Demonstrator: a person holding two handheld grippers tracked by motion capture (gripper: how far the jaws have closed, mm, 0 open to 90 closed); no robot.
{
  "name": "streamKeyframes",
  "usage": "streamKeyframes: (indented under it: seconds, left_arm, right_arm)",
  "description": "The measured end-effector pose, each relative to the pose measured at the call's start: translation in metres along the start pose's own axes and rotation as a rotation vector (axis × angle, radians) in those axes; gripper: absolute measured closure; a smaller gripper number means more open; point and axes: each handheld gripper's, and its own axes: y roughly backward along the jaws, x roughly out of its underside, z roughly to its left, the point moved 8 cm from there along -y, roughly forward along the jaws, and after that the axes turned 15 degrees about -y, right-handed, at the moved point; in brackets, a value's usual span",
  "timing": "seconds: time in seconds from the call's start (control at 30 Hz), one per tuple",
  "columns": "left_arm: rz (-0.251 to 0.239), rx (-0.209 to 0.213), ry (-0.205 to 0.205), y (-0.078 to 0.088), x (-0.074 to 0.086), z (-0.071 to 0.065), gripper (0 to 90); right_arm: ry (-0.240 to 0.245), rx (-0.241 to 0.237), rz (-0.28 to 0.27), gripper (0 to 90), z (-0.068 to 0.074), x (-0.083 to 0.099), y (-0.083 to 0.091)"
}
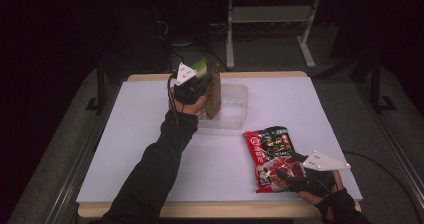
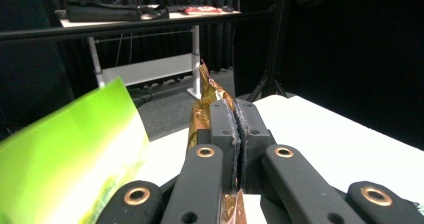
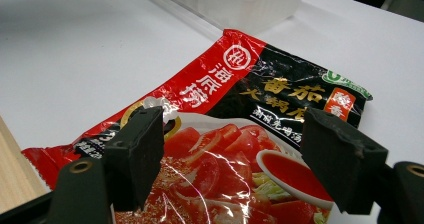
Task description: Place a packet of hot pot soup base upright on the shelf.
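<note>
Where the red pouch (image 3: 240, 134) lies near right on the table (image 1: 125, 149), Chinese script and a circular logo show; the right gripper (image 3: 232, 159) hovers over it, jaws apart. Far left, the left gripper (image 2: 236, 134) pinches one brown packet (image 1: 213, 91) above one clear tub (image 1: 235, 106). The left gripper view adds a green sheet (image 2: 65, 154).

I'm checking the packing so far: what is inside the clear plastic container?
The clear plastic container looks empty where visible. Its near-left part is covered by the brown packet that the left hand-held gripper holds at that edge.
</note>
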Motion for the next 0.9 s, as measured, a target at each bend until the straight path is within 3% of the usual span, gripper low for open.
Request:
streamKeyframes:
  seconds: [0.17, 0.27, 0.57, 0.9]
  left_arm:
    - [0.017, 0.007, 0.005, -0.004, 0.012, -0.005, 87.6]
    - [0.002, 0.015, 0.016, -0.001, 0.014, -0.006, 87.4]
    - [-0.015, 0.079, -0.017, 0.01, 0.017, -0.012, 83.0]
    - [-0.029, 0.115, -0.014, 0.017, 0.021, -0.014, 70.7]
  right_arm:
    - [0.007, -0.002, 0.003, 24.8, 0.0, 0.0, 0.0]
    - [0.007, -0.003, 0.002, 24.8, 0.0, 0.0, -0.001]
    - [0.01, -0.005, 0.011, 24.9, 0.002, 0.001, -0.002]
    - [0.014, -0.013, 0.016, 24.8, 0.004, 0.001, -0.004]
